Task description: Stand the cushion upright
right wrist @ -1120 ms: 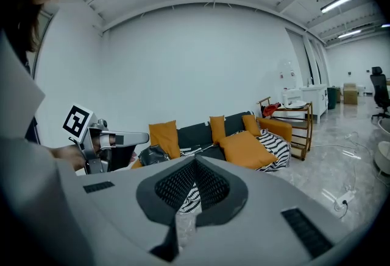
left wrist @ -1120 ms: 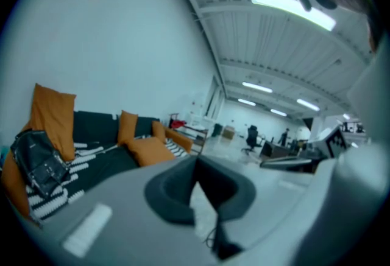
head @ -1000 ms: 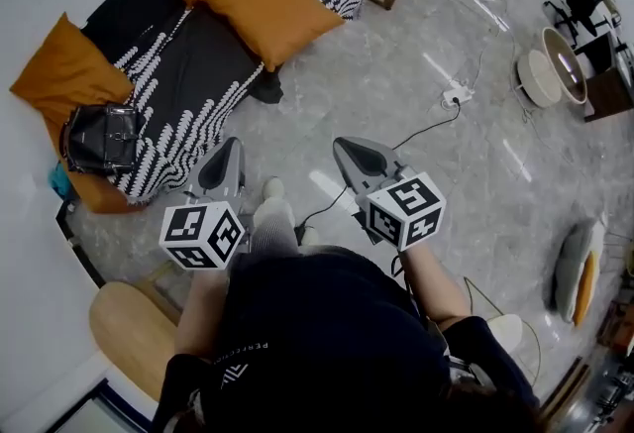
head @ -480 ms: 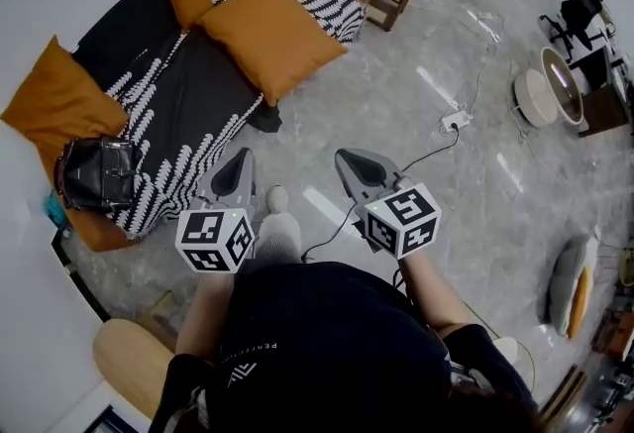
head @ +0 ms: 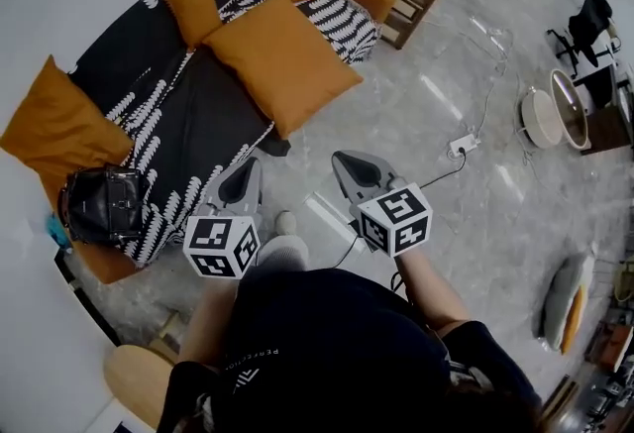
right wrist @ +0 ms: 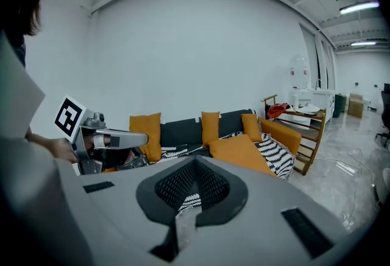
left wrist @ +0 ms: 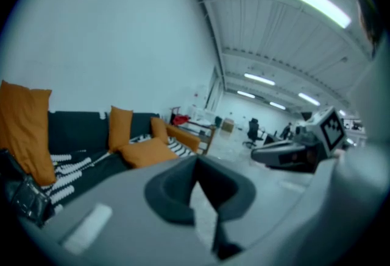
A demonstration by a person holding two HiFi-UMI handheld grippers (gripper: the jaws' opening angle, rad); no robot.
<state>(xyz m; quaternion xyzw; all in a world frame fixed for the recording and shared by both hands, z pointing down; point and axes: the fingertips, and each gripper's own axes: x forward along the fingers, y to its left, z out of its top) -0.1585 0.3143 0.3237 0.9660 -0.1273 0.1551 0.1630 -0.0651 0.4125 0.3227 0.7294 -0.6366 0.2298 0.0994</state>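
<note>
Well, both grippers are held out over the grey floor [head: 446,54] in front of the sofa, and neither has anything in it. The left gripper [head: 248,171] has its jaws clenched together with nothing between them. The right gripper [head: 345,162] is the same, closed tight and empty. The big orange cushion [head: 282,59] lies flat on the seat of the black-and-white patterned sofa [head: 168,114]. One corner reaches the front edge, and it is well apart from both grippers. A smaller orange cushion [head: 188,0] leans against the backrest behind it. An end cushion [head: 59,119] stands at the sofa end nearer the left gripper, just beside a black handbag [head: 99,205].
</note>
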